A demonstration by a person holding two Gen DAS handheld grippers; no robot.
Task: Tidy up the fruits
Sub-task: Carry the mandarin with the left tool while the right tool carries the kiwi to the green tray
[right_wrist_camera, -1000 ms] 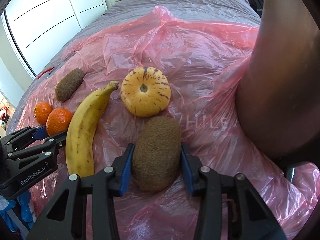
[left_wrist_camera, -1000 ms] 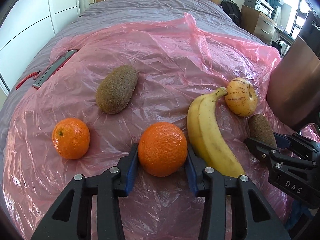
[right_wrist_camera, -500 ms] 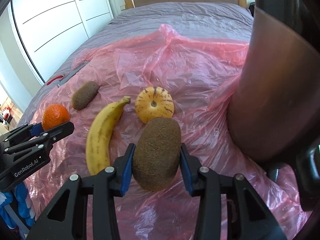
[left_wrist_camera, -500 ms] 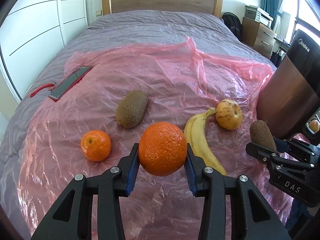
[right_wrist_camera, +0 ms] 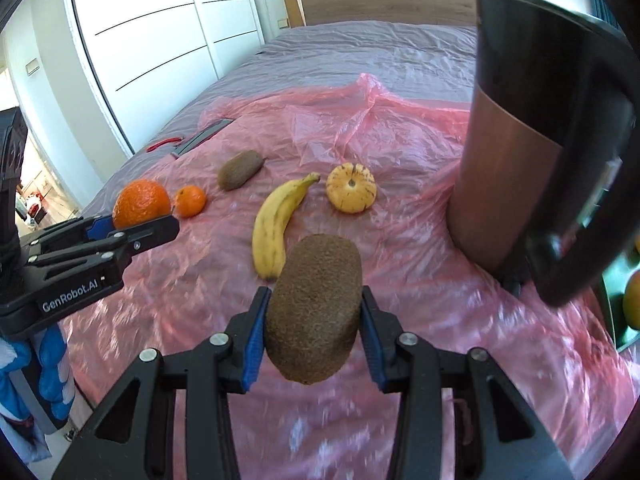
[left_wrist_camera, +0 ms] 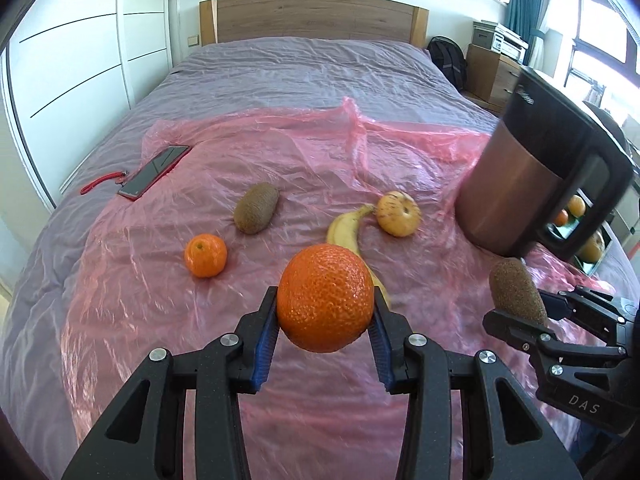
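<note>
Left hand-held gripper [left_wrist_camera: 325, 330]: closed on large orange [left_wrist_camera: 325, 297], blue pads [left_wrist_camera: 266, 350] pressed to both sides, fruit lifted clear of pink plastic sheet [left_wrist_camera: 280, 152]. Right hand-held gripper [right_wrist_camera: 313, 334]: closed on kiwi [right_wrist_camera: 314, 306], gripped across its narrow width, long axis pointing away from camera, also held above sheet. In right wrist view, left hand-held gripper at far left edge with large orange between its fingers; in left wrist view, right hand-held gripper at lower right with kiwi end protruding. Lying on sheet: small orange [left_wrist_camera: 205, 255] at left; second kiwi [left_wrist_camera: 256, 208] just beyond it, apart; banana [right_wrist_camera: 278, 224] near centre, stem tip pointing at yellow speckled fruit [right_wrist_camera: 351, 188] and nearly touching it. Copper-coloured appliance [left_wrist_camera: 520, 184] with black top and handle standing on sheet to right of yellow speckled fruit, apart from it. Phone [left_wrist_camera: 154, 171] with red cord [left_wrist_camera: 102, 181] at far left edge of sheet, on grey bed [left_wrist_camera: 312, 68]. Wooden headboard [left_wrist_camera: 312, 20] and white wardrobe doors [left_wrist_camera: 80, 40] behind. Lower part of right wrist view motion-blurred.
</note>
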